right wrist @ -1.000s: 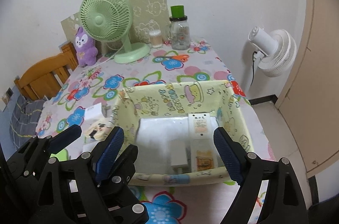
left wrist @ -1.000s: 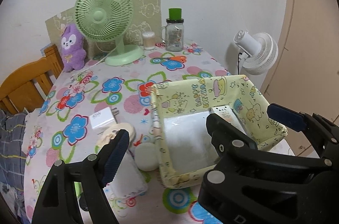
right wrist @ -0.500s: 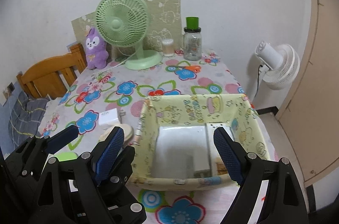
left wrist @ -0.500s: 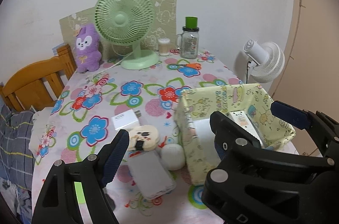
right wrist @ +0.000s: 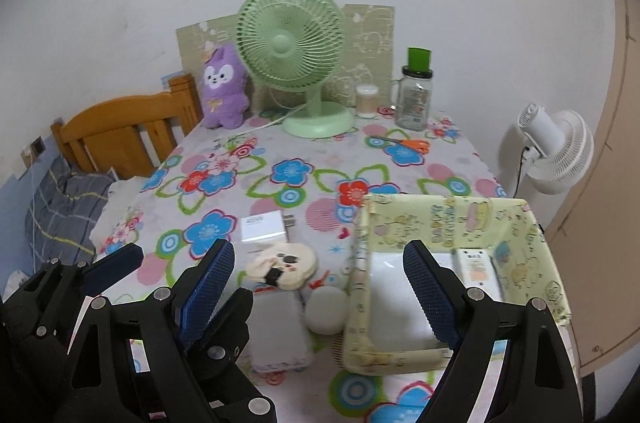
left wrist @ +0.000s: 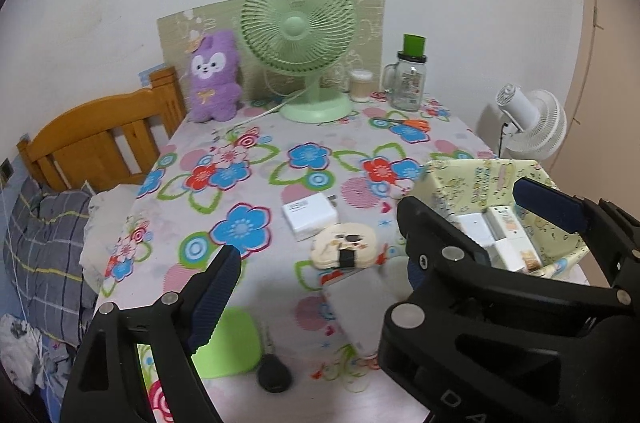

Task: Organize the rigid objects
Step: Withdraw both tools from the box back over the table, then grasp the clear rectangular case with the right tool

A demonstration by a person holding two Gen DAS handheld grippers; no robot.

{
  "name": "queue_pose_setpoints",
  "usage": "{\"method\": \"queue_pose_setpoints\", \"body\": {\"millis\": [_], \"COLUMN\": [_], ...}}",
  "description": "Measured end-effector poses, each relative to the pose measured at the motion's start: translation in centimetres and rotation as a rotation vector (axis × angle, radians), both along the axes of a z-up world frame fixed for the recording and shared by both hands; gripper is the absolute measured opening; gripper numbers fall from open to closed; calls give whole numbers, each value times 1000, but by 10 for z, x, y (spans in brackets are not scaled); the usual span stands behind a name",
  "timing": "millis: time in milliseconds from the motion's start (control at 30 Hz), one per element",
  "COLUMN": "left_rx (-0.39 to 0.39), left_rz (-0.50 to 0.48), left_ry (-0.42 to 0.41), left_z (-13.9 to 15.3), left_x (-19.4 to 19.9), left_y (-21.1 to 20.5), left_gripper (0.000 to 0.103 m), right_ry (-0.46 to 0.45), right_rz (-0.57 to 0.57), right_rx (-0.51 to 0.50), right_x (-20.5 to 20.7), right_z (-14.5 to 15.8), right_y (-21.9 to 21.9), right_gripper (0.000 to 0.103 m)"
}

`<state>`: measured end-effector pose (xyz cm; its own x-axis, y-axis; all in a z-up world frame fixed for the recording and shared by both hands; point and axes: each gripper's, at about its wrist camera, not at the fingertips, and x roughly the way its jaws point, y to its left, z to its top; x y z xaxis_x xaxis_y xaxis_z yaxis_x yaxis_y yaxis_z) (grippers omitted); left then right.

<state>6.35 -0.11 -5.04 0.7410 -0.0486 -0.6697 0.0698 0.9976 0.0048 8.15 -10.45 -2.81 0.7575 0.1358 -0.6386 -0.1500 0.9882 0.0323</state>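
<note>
Lying on the flowered bench (left wrist: pixel 240 183) at about nine o'clock of the yellow fabric bin (right wrist: pixel 516 219), a white charger block (right wrist: pixel 264 226), a cream case (right wrist: pixel 282 265) and a flat grey slab (right wrist: pixel 280 331) are being judged stiff and light, best pinched across their short sides. Both the left tool (left wrist: pixel 316 275) and right tool (right wrist: pixel 320 275) are being held wide, empty. A green pad (left wrist: pixel 228 343) and dark key (left wrist: pixel 274 375) are being shown clearly only by the left view.

Soft, even indoor light falls across the floral tablecloth (left wrist: pixel 248 179), its source seemingly overhead, and shadows under the green fan (left wrist: pixel 298 27) stay faint. Fisheye distortion bows the wall and door frame, with black vignetting at the corners. Objects nearest both lenses look slightly smeared.
</note>
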Motion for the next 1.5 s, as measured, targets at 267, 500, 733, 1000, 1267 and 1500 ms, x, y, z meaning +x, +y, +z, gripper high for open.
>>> {"method": "queue_pose_setpoints", "body": {"millis": [267,500,733,1000,1267,1500], "left_rx": [6,8,6,-1,-15,-16], "left_rz": [26,43,64,39,55,84], "left_ry": [7,23,49,93,159,201], "left_z": [-8,-19,-36,-60,-84,-99], "left_x": [-4,-9,-11,-8,1,6], "left_y": [25,42,55,56,65,76], "left_gripper": [88,90,92,92,92,92], "right_ry": [9,17,31,78,125,171], "right_rz": [30,61,93,71,57,50], "right_rx": [-29,-39,-43,-45,-33,-35], "right_x": [-1,-3,-5,0,7,14], "right_z": [-7,-17,-34,-62,-82,-99], "right_y": [27,44,56,55,56,63], "right_gripper": [89,89,89,89,89,89]}}
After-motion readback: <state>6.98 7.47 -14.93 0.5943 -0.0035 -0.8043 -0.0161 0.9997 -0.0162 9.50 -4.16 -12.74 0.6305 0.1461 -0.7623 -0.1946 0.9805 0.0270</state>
